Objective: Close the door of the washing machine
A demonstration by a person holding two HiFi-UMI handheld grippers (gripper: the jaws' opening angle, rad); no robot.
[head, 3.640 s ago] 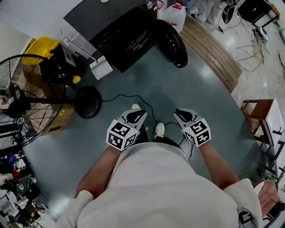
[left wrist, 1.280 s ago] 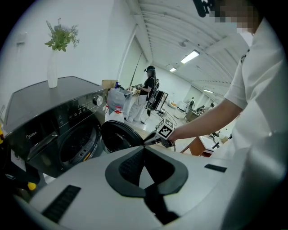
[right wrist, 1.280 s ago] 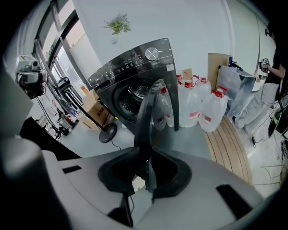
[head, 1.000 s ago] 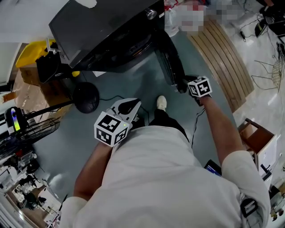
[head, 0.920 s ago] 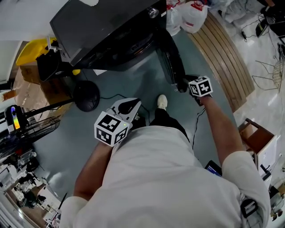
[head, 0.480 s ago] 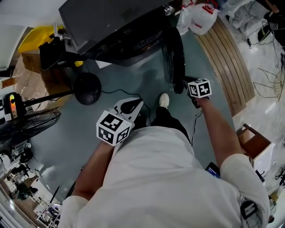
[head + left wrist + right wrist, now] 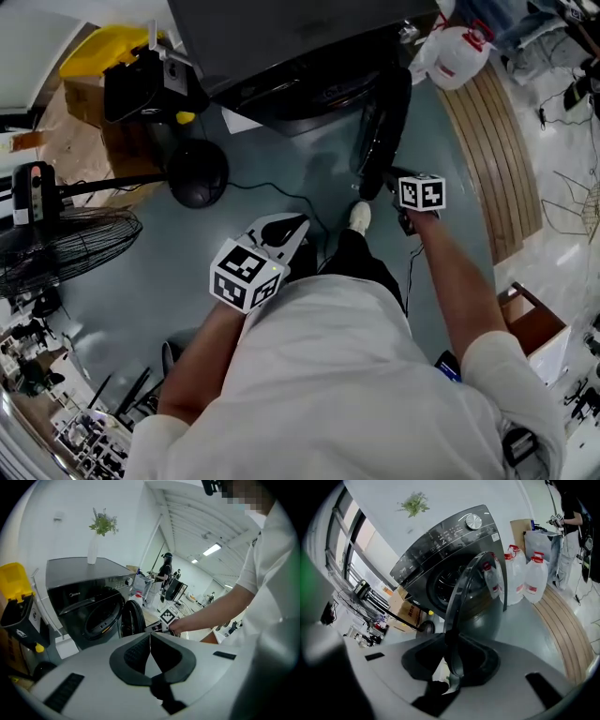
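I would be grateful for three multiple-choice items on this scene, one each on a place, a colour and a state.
1. Where does the white vase with green sprigs stand?
A. on top of the dark grey front-loading washing machine
B. on a chair
C. on a wall shelf

2. What colour are the caps of the white plastic jugs?
A. blue
B. red
C. yellow

3. How is the machine's round glass door?
A. shut flush
B. open, its edge between the jaws of the right tool
C. off its hinges

Answers:
1 A: the left gripper view shows the vase on the machine's top.
2 B: red caps show beside the machine.
3 B: the door stands out edge-on between jaws that have just been opening, with a gap at one pad.
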